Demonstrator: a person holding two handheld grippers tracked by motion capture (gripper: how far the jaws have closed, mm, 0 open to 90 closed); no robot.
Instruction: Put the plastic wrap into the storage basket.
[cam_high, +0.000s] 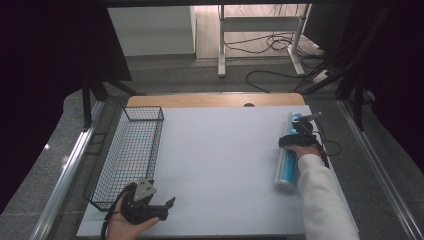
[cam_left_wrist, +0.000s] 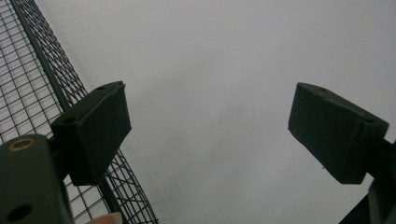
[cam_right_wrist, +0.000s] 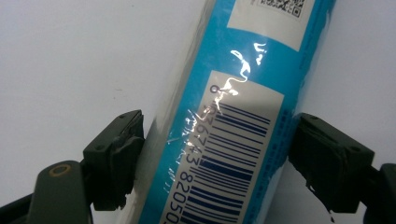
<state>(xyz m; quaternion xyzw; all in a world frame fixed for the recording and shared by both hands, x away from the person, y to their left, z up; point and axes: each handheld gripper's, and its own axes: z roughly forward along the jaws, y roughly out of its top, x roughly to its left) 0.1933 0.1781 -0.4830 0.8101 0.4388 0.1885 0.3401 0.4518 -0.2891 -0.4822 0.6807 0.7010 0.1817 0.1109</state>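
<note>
White worktop (cam_high: 220, 165); wire basket (cam_high: 127, 155) at its left edge, blue-labelled tube (cam_high: 288, 155) lying flat near the right edge. Right tongs (cam_right_wrist: 215, 158) straddle the tube at the barcode, jaws apart, pads just beside its sides, not yet pressing. Centre the tube, then close squarely so it can't roll. Left tongs (cam_left_wrist: 210, 130) wide apart, empty, beside the basket.

Dim surroundings, soft focus, glare on wrapper (cam_right_wrist: 233, 84)
</note>
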